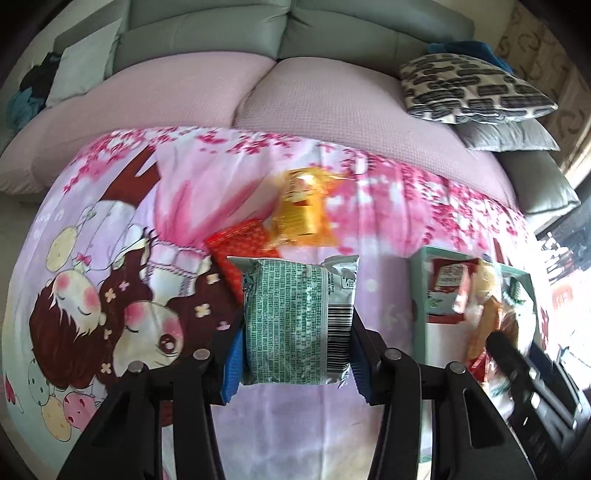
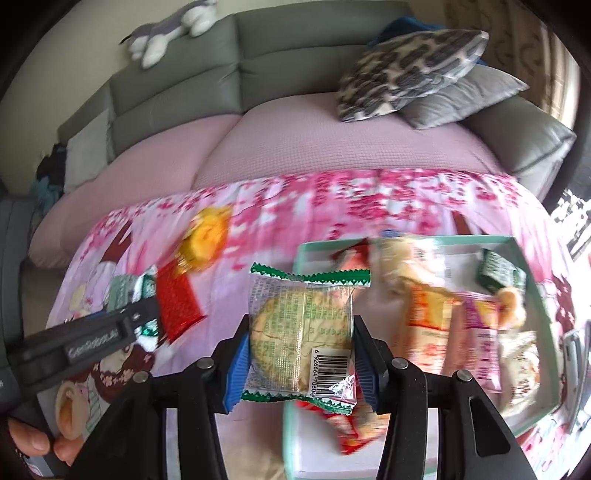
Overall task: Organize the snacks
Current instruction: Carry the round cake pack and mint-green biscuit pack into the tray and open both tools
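Note:
My left gripper (image 1: 295, 328) is shut on a green-and-silver snack packet (image 1: 297, 317), held above the pink cartoon cloth (image 1: 110, 258). Beyond it lie a red packet (image 1: 243, 243) and a yellow-orange packet (image 1: 303, 206) on the cloth. My right gripper (image 2: 301, 336) is shut on a clear biscuit packet with green zigzag ends (image 2: 303, 332), held over the left edge of the mint-green box (image 2: 406, 242). Several snacks lie inside that box (image 1: 417, 295). The left gripper (image 2: 122, 317) also shows at the left of the right wrist view, with its green packet (image 2: 123, 290).
A sofa with pink seat covers (image 1: 314, 92) runs behind the cloth. A patterned cushion (image 2: 406, 70) and a grey cushion (image 2: 465, 96) lie at its right end. A plush toy (image 2: 166, 33) sits on the sofa back. A person's fingers (image 2: 33, 439) show at the lower left.

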